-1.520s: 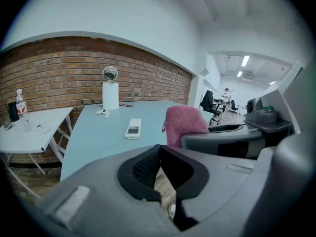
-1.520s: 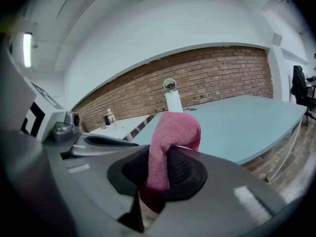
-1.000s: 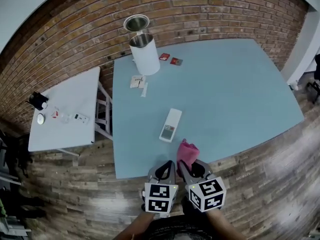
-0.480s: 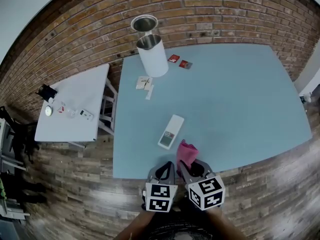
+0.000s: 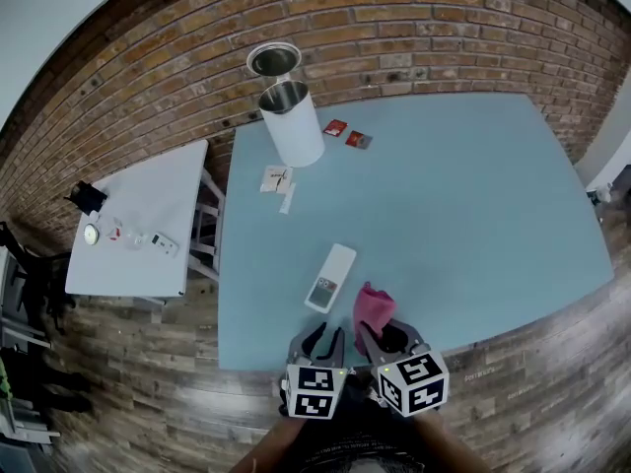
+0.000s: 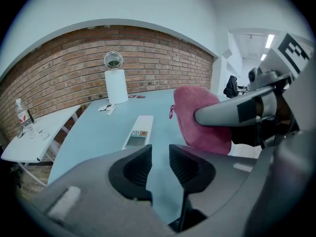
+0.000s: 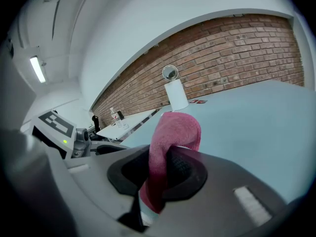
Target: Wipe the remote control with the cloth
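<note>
The white remote control (image 5: 331,277) lies on the light blue table (image 5: 463,195), its small screen toward me; the left gripper view has it straight ahead as the remote (image 6: 138,133). My left gripper (image 5: 322,340) hovers just short of the remote near the table's front edge; its jaws are opening, with a narrow gap and nothing between them (image 6: 160,158). My right gripper (image 5: 375,335) is beside it, shut on the pink cloth (image 5: 371,306), which loops up out of the jaws (image 7: 174,132).
A white cylindrical bin (image 5: 291,122) with its lid (image 5: 273,59) behind it stands at the table's far left. Paper scraps (image 5: 277,179) and red packets (image 5: 346,134) lie near it. A small white side table (image 5: 138,227) with small items stands left.
Both grippers have moved forward over the table's front edge toward the remote. The left gripper's jaws have parted from shut to a narrow gap.
</note>
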The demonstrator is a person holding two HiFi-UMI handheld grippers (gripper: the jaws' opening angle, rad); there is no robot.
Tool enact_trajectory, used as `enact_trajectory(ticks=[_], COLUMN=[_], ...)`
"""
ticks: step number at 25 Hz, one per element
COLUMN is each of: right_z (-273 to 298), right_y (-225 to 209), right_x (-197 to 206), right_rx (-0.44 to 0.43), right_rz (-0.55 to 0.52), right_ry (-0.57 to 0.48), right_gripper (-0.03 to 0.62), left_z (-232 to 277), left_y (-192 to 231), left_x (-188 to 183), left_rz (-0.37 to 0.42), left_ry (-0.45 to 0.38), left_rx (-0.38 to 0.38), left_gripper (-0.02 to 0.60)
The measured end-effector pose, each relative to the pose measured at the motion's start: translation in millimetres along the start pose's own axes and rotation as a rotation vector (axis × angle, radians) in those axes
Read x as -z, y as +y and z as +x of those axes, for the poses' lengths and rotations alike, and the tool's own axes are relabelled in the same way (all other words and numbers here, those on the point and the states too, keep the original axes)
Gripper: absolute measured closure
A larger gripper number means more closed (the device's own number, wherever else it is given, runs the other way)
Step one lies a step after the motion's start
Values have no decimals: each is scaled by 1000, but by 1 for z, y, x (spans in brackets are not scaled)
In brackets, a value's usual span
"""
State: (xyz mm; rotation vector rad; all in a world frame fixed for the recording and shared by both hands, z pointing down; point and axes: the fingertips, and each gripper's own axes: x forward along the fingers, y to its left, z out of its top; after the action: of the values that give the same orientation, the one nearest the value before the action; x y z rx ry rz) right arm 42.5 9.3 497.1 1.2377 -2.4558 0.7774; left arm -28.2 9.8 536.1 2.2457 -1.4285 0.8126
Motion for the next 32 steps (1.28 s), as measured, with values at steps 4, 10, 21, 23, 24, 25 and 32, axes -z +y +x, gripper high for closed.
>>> enact_trajectory(ticks=[4, 10, 21, 23, 24, 25, 32], right_z=[7, 27, 61, 66, 69, 71, 91], right_y=[-9, -7, -2, -1, 0, 0, 10], right_x=[-11, -20, -31, -32, -33, -34, -40], right_rx=[8, -4, -32, -42, -48, -55, -152], right_rz=[-11, -35, -81, -89, -94, -99, -168], right_ry=[5, 24, 78, 92, 99, 106, 175], right_gripper=[526, 526, 526, 526, 526, 526, 526], left_z=[12, 32, 61, 65, 67, 69, 71], left_y=[17, 33, 51, 51, 51, 50, 47], left_x=[-3, 1, 15, 16, 17, 19, 20], left_rz=[13, 37, 23, 14, 10, 4, 2], left_ry=[-2, 18, 112, 133, 146, 158, 152], left_rx=[-45, -44, 2, 25, 40, 57, 119], left_gripper=[412, 350, 265, 265, 265, 265, 268])
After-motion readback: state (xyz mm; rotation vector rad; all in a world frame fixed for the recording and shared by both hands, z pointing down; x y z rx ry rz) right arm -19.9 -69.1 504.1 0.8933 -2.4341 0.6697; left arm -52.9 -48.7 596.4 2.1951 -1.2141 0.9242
